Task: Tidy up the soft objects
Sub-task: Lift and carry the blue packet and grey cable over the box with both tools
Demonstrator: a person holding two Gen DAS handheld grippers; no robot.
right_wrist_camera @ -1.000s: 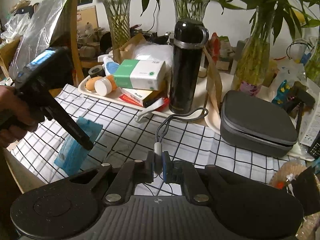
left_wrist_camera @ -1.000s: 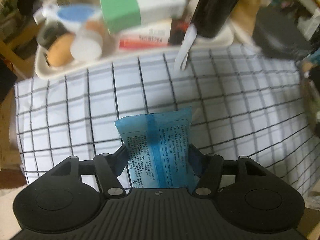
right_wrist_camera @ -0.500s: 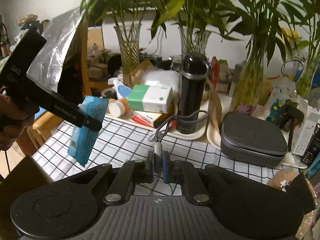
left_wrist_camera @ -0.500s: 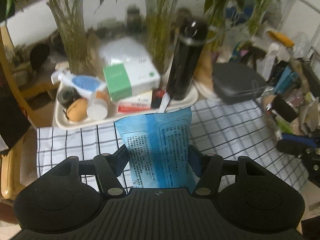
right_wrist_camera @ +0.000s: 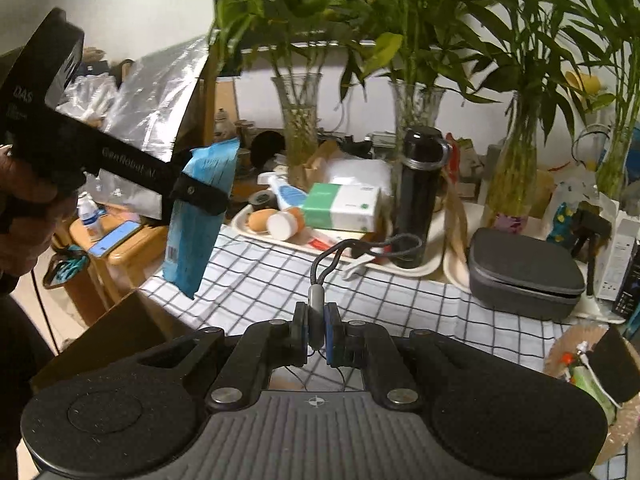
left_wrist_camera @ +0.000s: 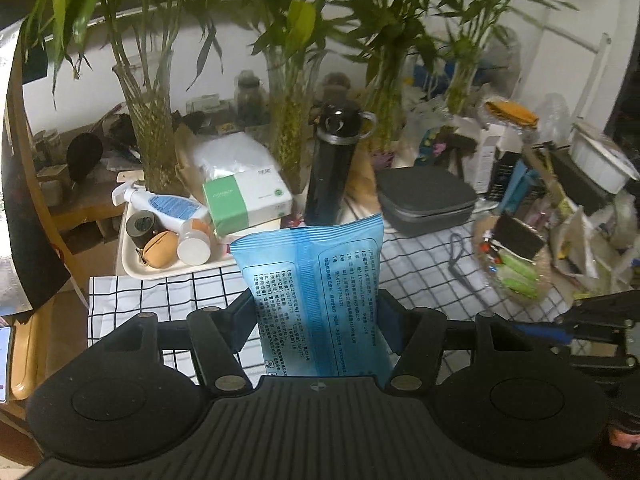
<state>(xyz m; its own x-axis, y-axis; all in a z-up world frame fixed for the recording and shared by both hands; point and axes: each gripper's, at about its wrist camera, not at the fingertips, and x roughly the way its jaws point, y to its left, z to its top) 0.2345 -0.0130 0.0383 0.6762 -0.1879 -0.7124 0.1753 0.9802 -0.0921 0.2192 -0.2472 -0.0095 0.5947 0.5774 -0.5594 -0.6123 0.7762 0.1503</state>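
A blue soft pack of wipes (left_wrist_camera: pixel 316 292) stands upright between the fingers of my left gripper (left_wrist_camera: pixel 316 314), which is shut on its sides. In the right wrist view the same pack (right_wrist_camera: pixel 200 220) hangs in the air left of the checked tablecloth (right_wrist_camera: pixel 400 300), clamped by the left gripper (right_wrist_camera: pixel 198 194) in a person's hand. My right gripper (right_wrist_camera: pixel 316 332) is shut on the grey plug (right_wrist_camera: pixel 316 300) of a dark cable (right_wrist_camera: pixel 360 246), which loops up and back toward the flask. The right gripper (left_wrist_camera: pixel 592 328) shows at the right edge of the left wrist view.
A white tray (right_wrist_camera: pixel 244 226) at the back holds a green-and-white tissue box (right_wrist_camera: pixel 344 206), a spray bottle and small jars. A black flask (right_wrist_camera: pixel 416 196), a grey zip case (right_wrist_camera: pixel 524 272) and glass vases stand behind. A basket (right_wrist_camera: pixel 592 368) sits right, a stool with a phone (right_wrist_camera: pixel 116 240) left.
Both grippers have risen above the table. The blue pack went up with the left gripper, off the checked cloth; the right gripper carried the cable plug up and back.
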